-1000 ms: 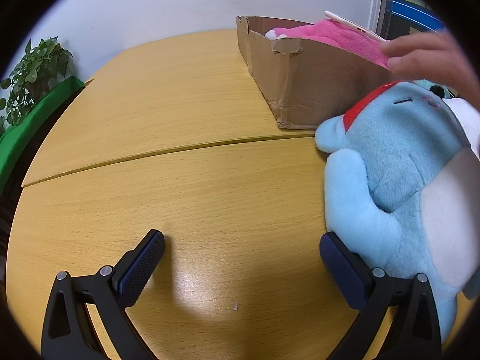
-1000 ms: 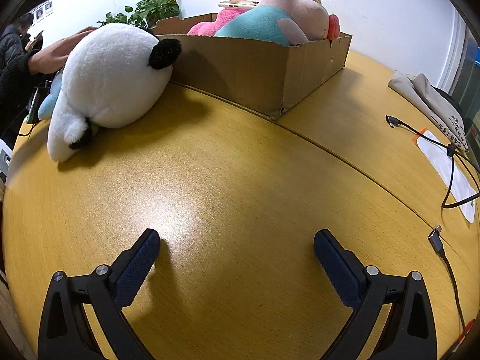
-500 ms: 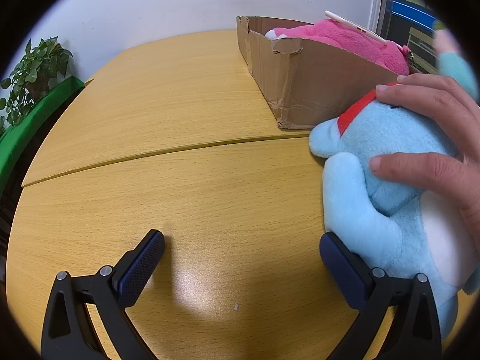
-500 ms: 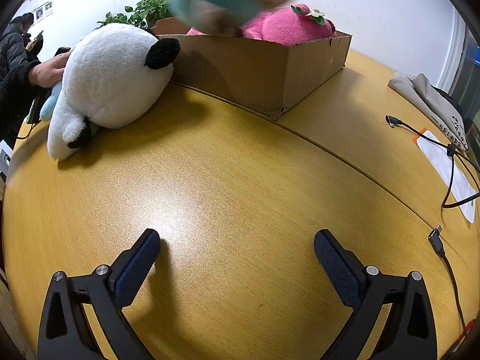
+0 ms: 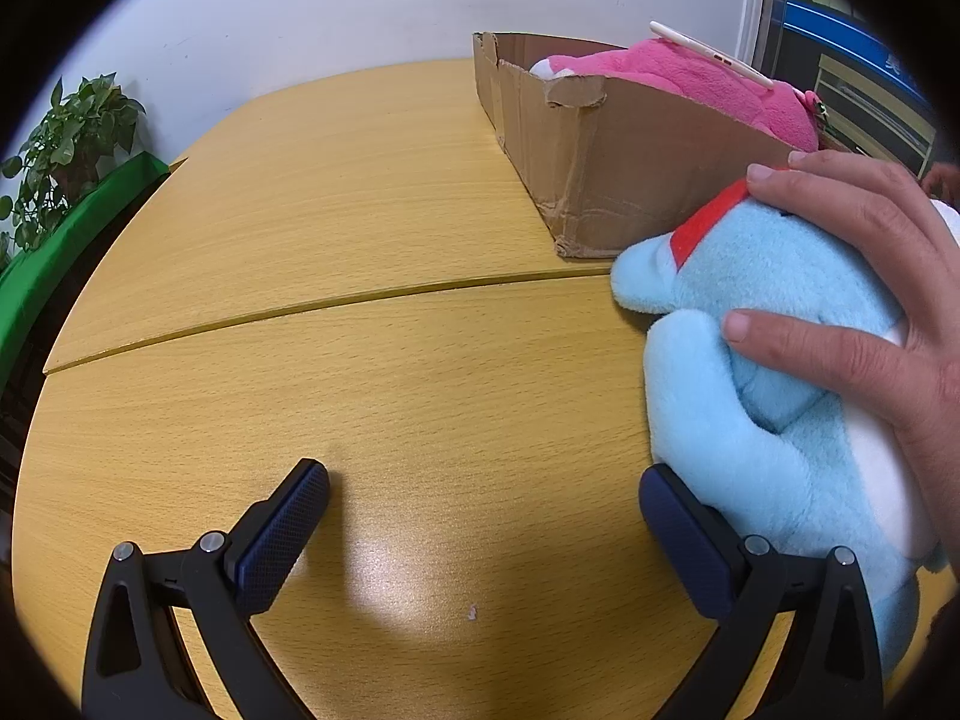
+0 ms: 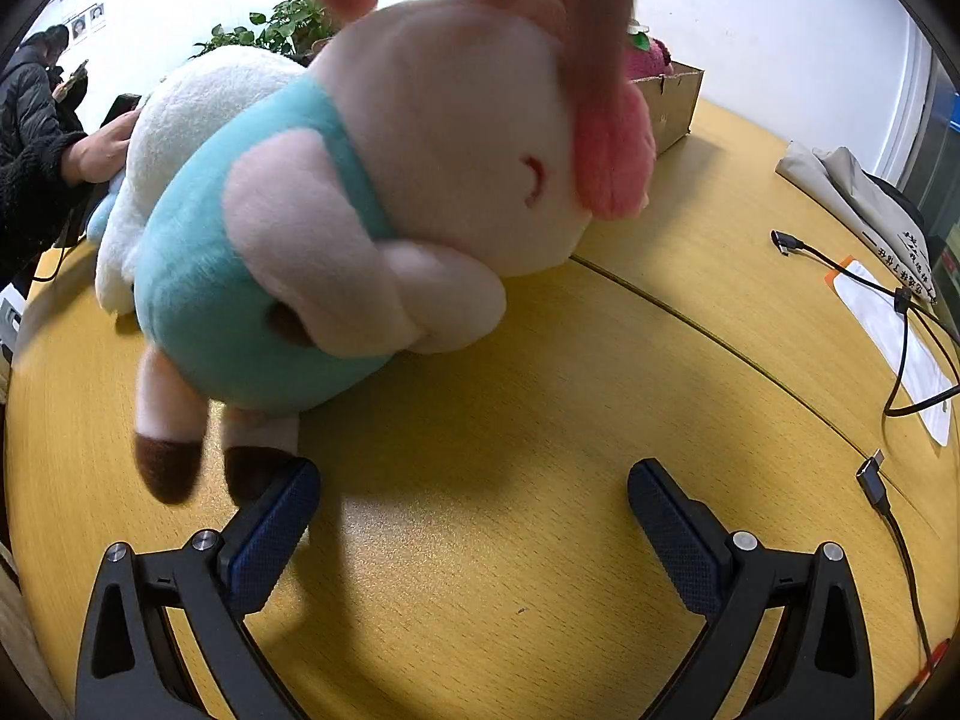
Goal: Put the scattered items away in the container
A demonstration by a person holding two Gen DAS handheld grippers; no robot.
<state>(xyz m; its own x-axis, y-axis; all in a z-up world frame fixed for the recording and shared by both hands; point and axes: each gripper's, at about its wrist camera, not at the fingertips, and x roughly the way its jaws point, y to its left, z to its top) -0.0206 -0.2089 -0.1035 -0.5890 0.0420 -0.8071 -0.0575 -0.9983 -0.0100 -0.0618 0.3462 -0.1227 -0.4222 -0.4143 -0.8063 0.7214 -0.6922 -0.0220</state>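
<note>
In the left wrist view, the left gripper (image 5: 483, 513) rests wide open and empty over the yellow wooden table (image 5: 360, 372). At three o'clock lies a soft light-blue plush toy (image 5: 774, 372), touching the right finger. A bare hand (image 5: 864, 294) presses on it. At one o'clock stands the brown cardboard box (image 5: 630, 168), with a fluffy pink plush toy (image 5: 678, 78) inside.

In the right wrist view, the right gripper (image 6: 474, 516) is also wide open, gripping nothing. A cream plush pig in a teal shirt (image 6: 360, 204) hangs at eleven o'clock, held from above by fingers (image 6: 594, 24). Black cables (image 6: 900, 324) lie at three o'clock.

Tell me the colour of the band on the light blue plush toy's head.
Red, clearest in the left wrist view.
</note>
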